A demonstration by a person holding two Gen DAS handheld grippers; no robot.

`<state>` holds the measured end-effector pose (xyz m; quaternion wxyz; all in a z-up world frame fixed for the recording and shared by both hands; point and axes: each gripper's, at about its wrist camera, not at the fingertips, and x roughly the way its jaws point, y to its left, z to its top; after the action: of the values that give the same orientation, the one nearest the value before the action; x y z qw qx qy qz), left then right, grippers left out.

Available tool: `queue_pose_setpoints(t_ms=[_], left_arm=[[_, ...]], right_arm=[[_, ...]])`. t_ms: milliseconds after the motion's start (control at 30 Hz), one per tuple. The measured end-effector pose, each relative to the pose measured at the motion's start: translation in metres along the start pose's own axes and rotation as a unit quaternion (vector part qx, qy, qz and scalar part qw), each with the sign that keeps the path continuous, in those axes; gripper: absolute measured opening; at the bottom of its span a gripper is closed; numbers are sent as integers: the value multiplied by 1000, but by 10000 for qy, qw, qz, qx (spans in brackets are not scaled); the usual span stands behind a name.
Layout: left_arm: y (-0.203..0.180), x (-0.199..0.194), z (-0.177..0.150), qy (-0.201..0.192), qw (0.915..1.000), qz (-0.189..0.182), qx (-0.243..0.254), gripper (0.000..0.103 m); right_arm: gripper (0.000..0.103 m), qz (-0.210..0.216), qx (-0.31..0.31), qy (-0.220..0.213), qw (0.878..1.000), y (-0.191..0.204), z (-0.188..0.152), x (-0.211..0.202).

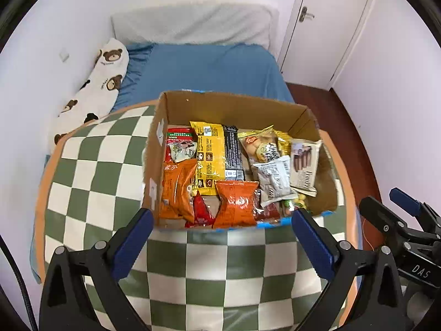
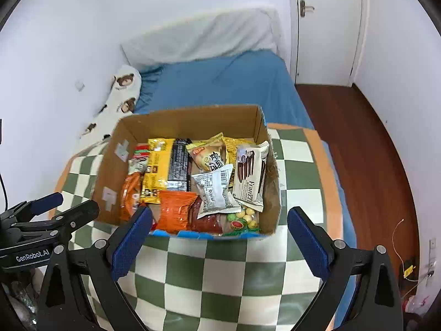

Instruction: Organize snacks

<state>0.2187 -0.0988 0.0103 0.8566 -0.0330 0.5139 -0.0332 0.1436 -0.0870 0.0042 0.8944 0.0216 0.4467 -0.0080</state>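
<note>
home bedroom, blue-sheeted bed (image 1: 209, 69), bear-print pillow (image 1: 102, 82), door (image 1: 325, 24)

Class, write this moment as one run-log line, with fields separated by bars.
left gripper open, empty | right gripper open, empty | snacks packed in cardboard box | box on checkered cloth | both grippers near box front

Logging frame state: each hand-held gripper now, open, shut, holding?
Left hand-held gripper: open, holding nothing, short of the cardboard box.
Right hand-held gripper: open, holding nothing.
</note>
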Motion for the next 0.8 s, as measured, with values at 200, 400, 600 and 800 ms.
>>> queue_pose_setpoints(t_ms=[200,400,600,800], left_arm=[[-6,-54,-19,-447,9989,116,49,103],[-14,-96,-39,-751,9967,283,110,103],[-20,-121,-54,-900,9952,338,163,103],[-20,-140,-65,-1097,9926,487,182,103]], right_arm=[[101,-21,-53,-293,9996,5,-21,-53],[102,-65,-76,-589,9982,11,-39,-103],[102,-89,-172,-860,9961,20,-49,-143],[102,-264,-355,-1083,9931,32,-58,-171]])
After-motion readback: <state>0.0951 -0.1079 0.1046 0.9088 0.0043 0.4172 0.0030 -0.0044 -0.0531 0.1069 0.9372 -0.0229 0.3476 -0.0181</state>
